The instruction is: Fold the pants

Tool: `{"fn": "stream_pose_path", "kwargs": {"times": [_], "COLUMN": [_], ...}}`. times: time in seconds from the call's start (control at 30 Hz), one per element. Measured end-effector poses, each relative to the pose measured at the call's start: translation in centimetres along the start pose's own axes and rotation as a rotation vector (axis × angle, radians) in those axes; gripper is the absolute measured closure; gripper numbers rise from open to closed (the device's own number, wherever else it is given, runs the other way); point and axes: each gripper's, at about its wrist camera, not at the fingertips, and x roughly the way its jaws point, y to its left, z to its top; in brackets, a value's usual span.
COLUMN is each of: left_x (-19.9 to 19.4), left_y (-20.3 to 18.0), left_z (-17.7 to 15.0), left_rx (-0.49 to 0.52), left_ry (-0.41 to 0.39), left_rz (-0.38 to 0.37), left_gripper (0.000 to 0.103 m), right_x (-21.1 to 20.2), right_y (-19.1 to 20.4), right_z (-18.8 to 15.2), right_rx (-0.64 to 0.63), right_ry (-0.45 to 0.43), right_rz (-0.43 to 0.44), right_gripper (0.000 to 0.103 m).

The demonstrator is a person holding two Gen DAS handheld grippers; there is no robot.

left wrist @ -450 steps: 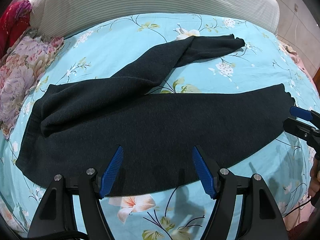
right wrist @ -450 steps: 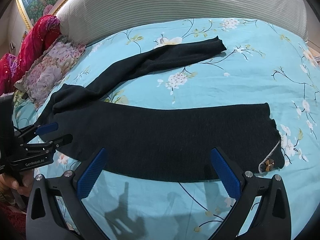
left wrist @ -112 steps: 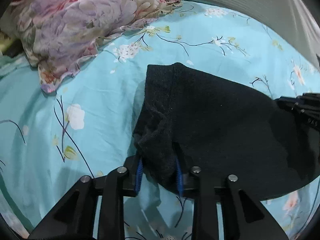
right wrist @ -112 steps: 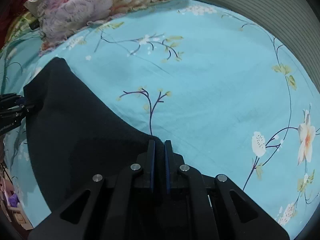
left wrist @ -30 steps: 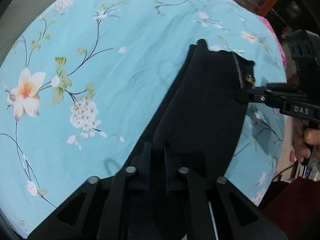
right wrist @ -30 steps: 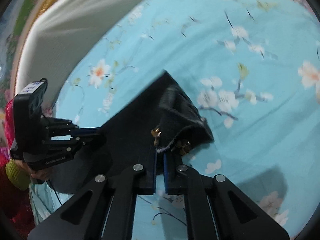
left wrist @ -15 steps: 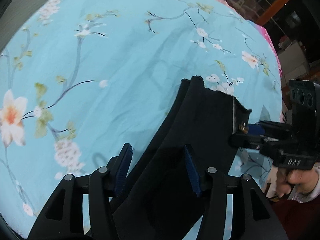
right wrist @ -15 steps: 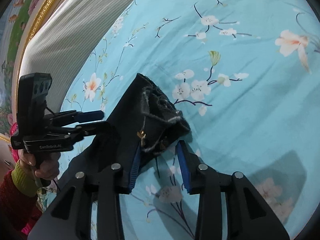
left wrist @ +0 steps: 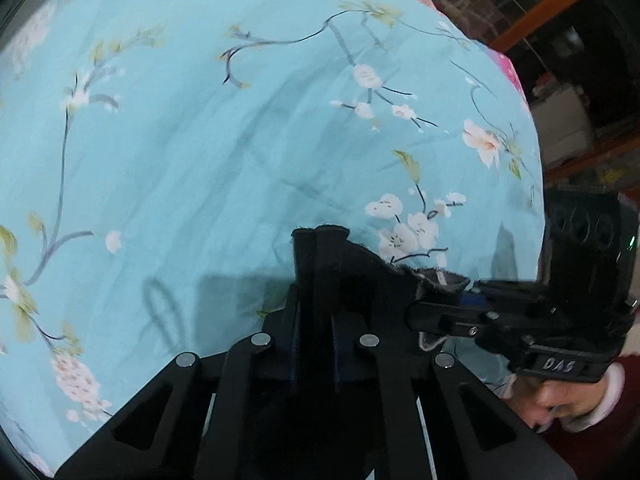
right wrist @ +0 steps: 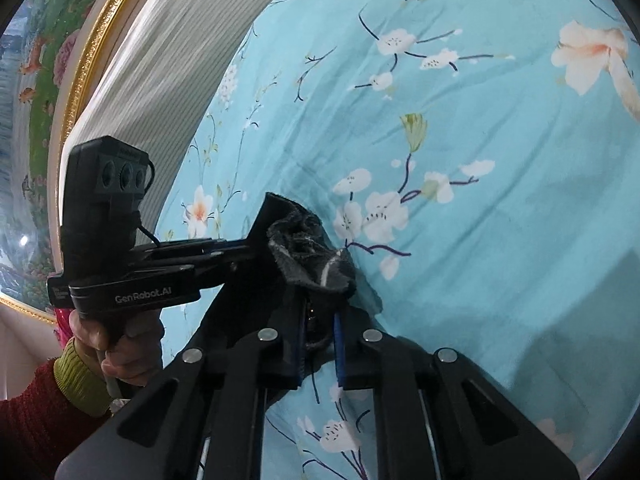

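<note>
The dark knit pants are bunched at one end above the turquoise floral bedsheet. My left gripper is shut on a folded edge of the pants that sticks up between its jaws. My right gripper is shut on the frayed end of the pants beside it. The right gripper shows in the left wrist view at the right, and the left gripper shows in the right wrist view at the left. The two grippers are close together. The rest of the pants is hidden below the grippers.
A striped grey headboard and a gold-framed painting are at the upper left of the right wrist view. Wooden furniture stands beyond the bed's edge in the left wrist view.
Both grippers were open half a second ago and have closed on the end of the pants. They have moved closer together, and the cloth is now lifted off the sheet.
</note>
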Motion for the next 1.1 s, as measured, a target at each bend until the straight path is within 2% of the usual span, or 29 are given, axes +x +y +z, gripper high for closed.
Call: {"fn": "stream_pose_path", "kwargs": {"times": [0.23, 0.43, 0.53, 0.83, 1.1], "left_x": [-4.5, -9.9, -11.9, -15.7, -15.4], "left_y": [0.4, 0.8, 1.0, 3.3, 6.5], "left_z": [-1.4, -4.7, -7.0, -14.9, -21.2], "left_rx": [-0.035, -0.089, -0.121, -0.246, -0.379], "left_ry": [-0.1, -0.202, -0.249, -0.337, -0.348], "left_rz": [-0.016, -0.009, -0.002, 0.041, 0.076], "left_gripper": [0.093, 0.093, 0.093, 0.093, 0.093], "right_x": [-0.9, -1.5, -1.4, 2.7, 7.9], "right_y": [2.5, 6.2, 9.3, 15.5, 18.0], "right_z": [0.6, 0.7, 0.0, -3.0, -6.6], "right_rx": [-0.055, -0.129, -0.204, -0.355, -0.418], "right_ry": [0.013, 0.056, 0.099, 0.263, 0.429], "right_rz": [0.094, 0.206, 0.275, 0.373, 0.401], "right_gripper": [0.091, 0.091, 0.091, 0.091, 0.091]}}
